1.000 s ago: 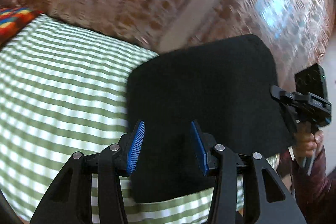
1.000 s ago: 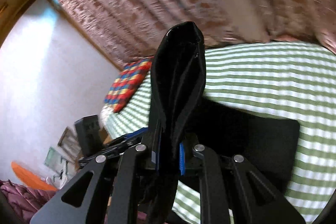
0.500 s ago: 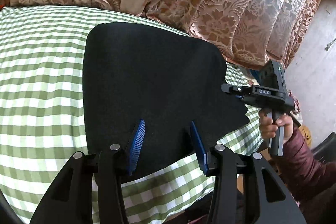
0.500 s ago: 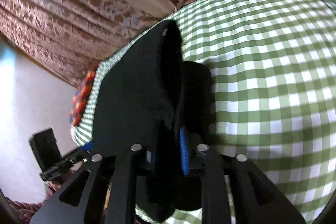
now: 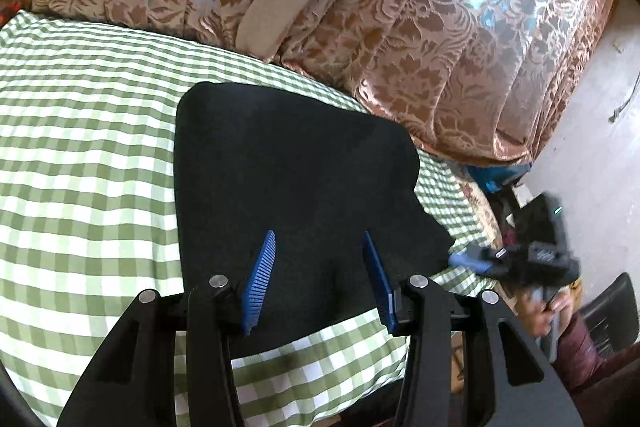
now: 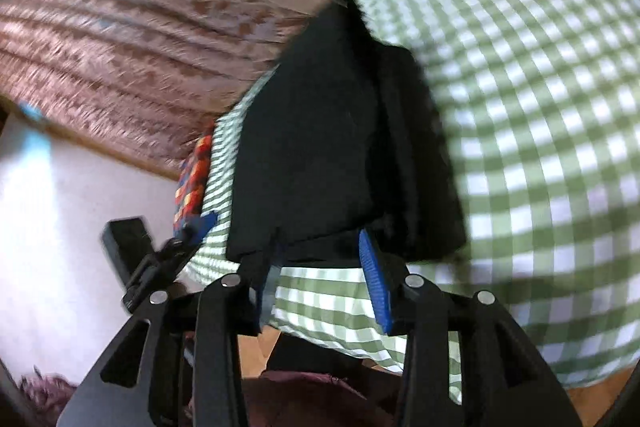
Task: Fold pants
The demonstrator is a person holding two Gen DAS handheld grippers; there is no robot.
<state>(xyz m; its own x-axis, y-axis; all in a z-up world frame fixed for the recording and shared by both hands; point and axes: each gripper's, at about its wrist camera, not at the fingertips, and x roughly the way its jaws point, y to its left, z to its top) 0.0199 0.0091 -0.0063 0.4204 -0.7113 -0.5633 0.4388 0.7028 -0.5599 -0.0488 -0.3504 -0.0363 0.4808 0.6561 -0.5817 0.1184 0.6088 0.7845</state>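
The black pants (image 5: 296, 195) lie folded in a flat pile on the green checked bed cover (image 5: 80, 163). My left gripper (image 5: 318, 247) is open and empty, just above the pile's near edge. My right gripper (image 6: 320, 251) is open, its blue pads at the near edge of the pants (image 6: 320, 147), with cloth hanging over the left pad. It also shows in the left wrist view (image 5: 520, 259), beside the pile's right corner.
Brown floral curtains (image 5: 360, 7) hang along the far side of the bed. A patchwork pillow (image 6: 192, 179) lies at the bed's far end. The bed's near edge (image 5: 320, 367) is just below the pile. A white wall (image 5: 600, 147) is at right.
My right gripper has opened and let go of the pants, which have dropped onto the pile. My left gripper stays open and has drawn back slightly.
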